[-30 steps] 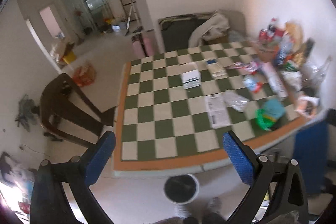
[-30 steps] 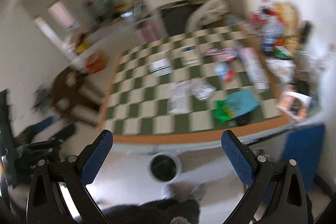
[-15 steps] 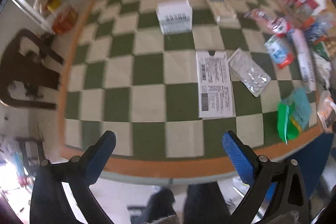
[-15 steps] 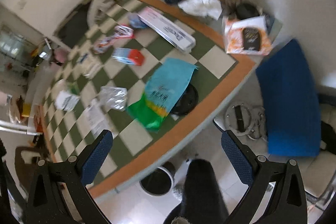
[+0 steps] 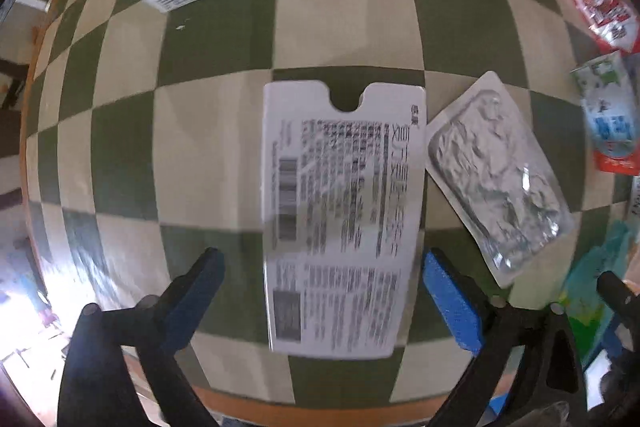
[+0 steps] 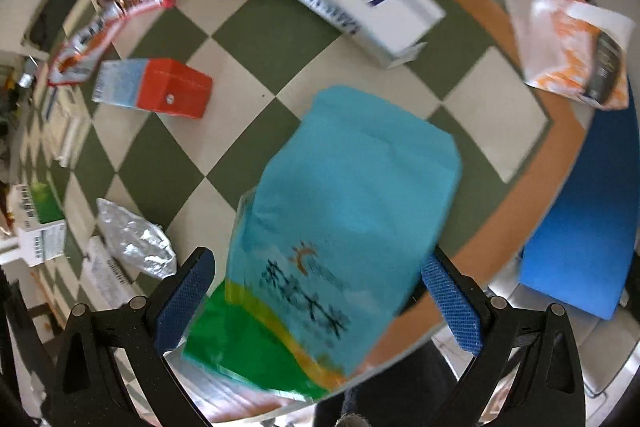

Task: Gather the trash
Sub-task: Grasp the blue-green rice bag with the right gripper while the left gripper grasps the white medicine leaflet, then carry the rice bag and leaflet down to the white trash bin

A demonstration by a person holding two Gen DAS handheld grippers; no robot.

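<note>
Trash: one white card (image 5: 340, 223) between the wide left gripper (image 5: 320, 291), one blue bag (image 6: 340, 223) between the wide right gripper (image 6: 318, 291).

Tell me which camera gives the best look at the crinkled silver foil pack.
The left wrist view. There the foil pack lies large and whole, beside the white printed card, with its clear rim visible. In the right wrist view the same pack is small, near the left edge, its shape less clear.

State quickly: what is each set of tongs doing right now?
Left tongs: open, straddling the white printed card, holding nothing.
Right tongs: open, straddling the blue-green bag, holding nothing.
</note>
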